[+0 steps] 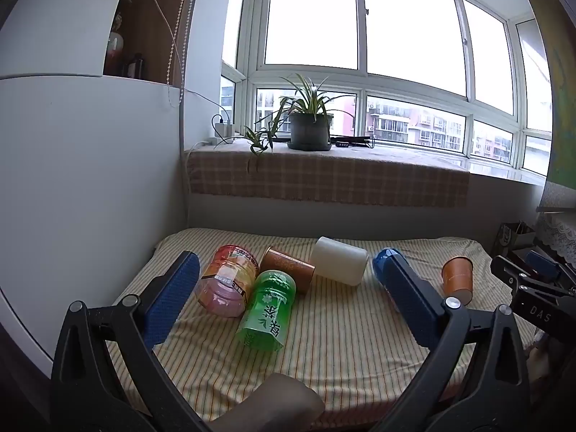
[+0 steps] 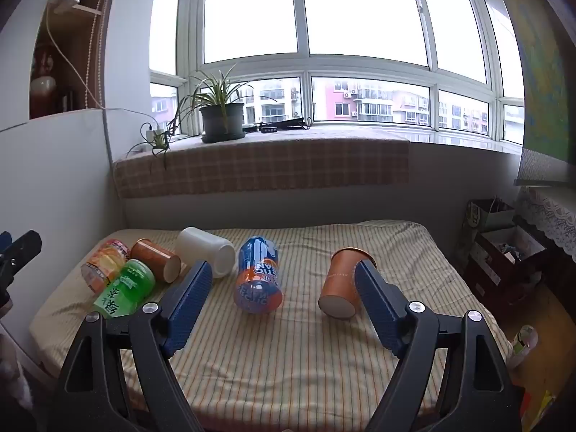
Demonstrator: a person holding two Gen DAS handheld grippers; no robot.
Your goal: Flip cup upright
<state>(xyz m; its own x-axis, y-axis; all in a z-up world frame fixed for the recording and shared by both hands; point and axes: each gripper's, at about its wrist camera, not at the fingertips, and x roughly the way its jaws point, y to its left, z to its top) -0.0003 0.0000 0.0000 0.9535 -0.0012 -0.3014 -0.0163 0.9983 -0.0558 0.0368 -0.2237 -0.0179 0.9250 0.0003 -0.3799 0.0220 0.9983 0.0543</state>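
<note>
Several cups lie on their sides on a striped cloth-covered table (image 2: 288,352). An orange paper cup (image 2: 340,282) lies at the right, base toward me; it also shows in the left wrist view (image 1: 457,277). A blue printed cup (image 2: 258,280), a white cup (image 2: 207,252), a second orange cup (image 2: 154,257), a green cup (image 2: 126,288) and a pink-orange cup (image 2: 104,262) lie further left. My right gripper (image 2: 284,280) is open and empty, hovering before the blue and orange cups. My left gripper (image 1: 288,280) is open and empty, facing the green cup (image 1: 268,309) and white cup (image 1: 340,262).
A white partition (image 1: 90,180) bounds the table's left side. A windowsill with a checked cloth and a potted plant (image 1: 309,129) runs behind. Boxes and clutter (image 2: 504,252) stand on the floor at the right. A hand or knee (image 1: 270,406) shows below the left gripper.
</note>
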